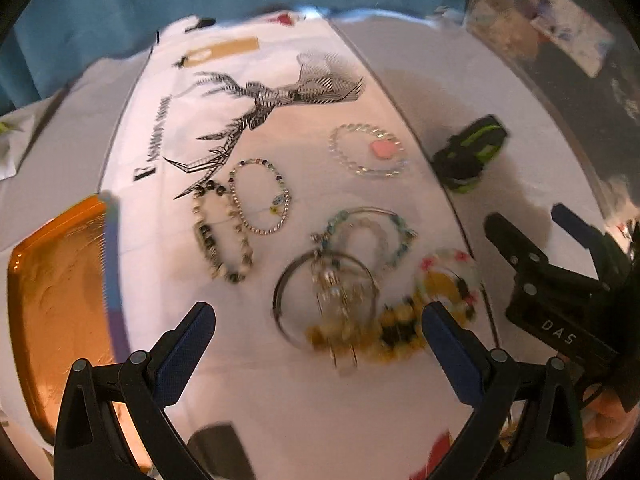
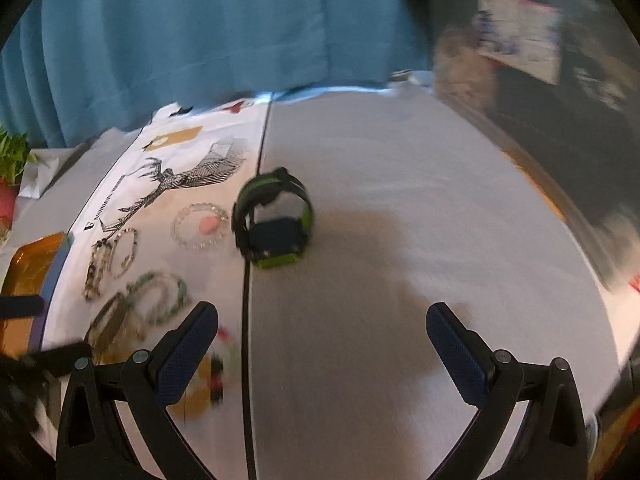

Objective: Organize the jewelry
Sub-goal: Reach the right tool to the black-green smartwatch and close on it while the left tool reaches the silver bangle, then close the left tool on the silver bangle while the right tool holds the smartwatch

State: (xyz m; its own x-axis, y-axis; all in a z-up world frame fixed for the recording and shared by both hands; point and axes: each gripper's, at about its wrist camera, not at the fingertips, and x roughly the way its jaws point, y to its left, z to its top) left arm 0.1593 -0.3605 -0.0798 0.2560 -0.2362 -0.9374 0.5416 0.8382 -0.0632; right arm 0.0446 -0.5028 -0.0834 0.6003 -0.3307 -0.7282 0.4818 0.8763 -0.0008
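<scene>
Several bracelets lie on a white printed cloth [image 1: 304,400]: a clear bead one with a pink charm [image 1: 368,151], a thin chain one [image 1: 260,196], a dark-and-cream bead one [image 1: 222,232], a silver bangle with charms [image 1: 326,300] and a yellow-black bead one [image 1: 380,332]. My left gripper [image 1: 318,320] is open just above the bangle and yellow beads. A black and green watch [image 2: 274,218] stands on the grey cover. My right gripper [image 2: 322,322] is open and empty, short of the watch; it also shows in the left wrist view [image 1: 532,220].
An orange tray [image 1: 56,300] sits at the left edge of the cloth. A blue curtain [image 2: 180,40] hangs behind the table. A green plant [image 2: 12,156] stands far left. Dark clutter [image 2: 560,100] lies beyond the table's right edge.
</scene>
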